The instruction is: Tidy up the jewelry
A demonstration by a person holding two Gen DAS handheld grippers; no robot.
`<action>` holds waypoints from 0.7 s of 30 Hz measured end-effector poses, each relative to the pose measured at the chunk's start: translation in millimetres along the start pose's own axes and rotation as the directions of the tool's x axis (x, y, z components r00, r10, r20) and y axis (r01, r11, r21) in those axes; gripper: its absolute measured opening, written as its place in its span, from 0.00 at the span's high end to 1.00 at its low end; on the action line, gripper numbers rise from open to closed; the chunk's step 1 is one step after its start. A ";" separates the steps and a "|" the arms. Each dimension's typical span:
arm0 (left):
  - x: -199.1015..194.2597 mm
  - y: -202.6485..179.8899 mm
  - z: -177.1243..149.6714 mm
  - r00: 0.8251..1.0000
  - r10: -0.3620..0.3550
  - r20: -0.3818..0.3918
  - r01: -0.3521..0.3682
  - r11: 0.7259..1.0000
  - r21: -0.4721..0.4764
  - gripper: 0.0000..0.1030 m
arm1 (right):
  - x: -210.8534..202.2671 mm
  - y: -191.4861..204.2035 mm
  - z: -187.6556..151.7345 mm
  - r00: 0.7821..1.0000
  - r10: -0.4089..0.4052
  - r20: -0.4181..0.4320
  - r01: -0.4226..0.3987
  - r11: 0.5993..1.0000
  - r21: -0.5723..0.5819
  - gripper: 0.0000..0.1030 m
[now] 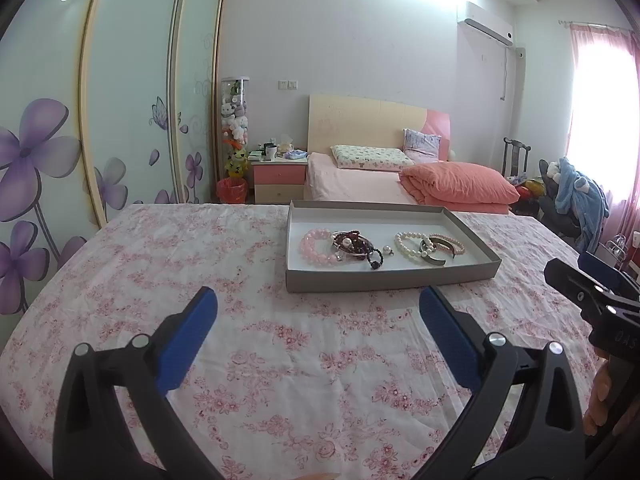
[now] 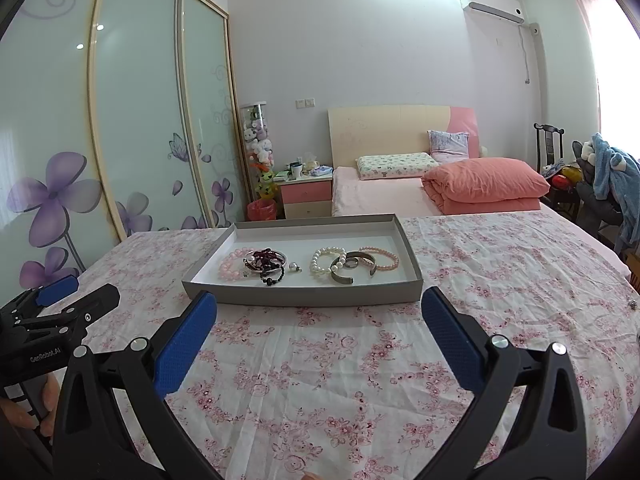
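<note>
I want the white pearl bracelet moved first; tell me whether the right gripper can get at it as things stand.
Probably yes. The right gripper is open and empty, nothing lies before the tray, and the tray is uncovered. But a metal cuff touches the white pearl bracelet.

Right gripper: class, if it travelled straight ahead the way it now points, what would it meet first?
Probably the near wall of the grey tray, ahead of the open right gripper; only floral cloth lies between, though height is unclear.

The left gripper [image 1: 318, 312] hangs wide open above the floral cloth [image 1: 160, 264], holding nothing. The grey tray [image 1: 392, 276] stands at one o'clock from it, with bracelets [image 1: 320, 246] inside. The right gripper [image 1: 592, 300] enters at three o'clock.
</note>
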State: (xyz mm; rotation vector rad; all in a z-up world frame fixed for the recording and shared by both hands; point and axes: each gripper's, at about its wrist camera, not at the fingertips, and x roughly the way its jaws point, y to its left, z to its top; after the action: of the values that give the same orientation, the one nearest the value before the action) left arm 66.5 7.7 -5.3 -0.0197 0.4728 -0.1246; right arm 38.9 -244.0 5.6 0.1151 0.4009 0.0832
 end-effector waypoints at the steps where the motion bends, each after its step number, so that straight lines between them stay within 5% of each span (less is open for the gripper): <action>1: 0.5 -0.1 -0.2 1.000 -0.001 0.001 0.001 1.000 0.001 0.04 | 0.1 0.9 -0.2 1.000 0.001 0.000 -0.001 1.000 0.000 0.02; 21: 1.6 -3.0 -0.5 1.000 -0.003 -0.004 0.003 1.000 0.005 0.04 | 1.1 3.8 -1.4 1.000 0.004 -0.006 -0.004 1.000 0.003 0.02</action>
State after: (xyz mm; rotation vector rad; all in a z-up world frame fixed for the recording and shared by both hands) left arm 67.4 4.6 -6.3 -0.0154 0.4766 -0.1293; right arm 39.1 -240.0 4.4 0.1183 0.4072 0.0871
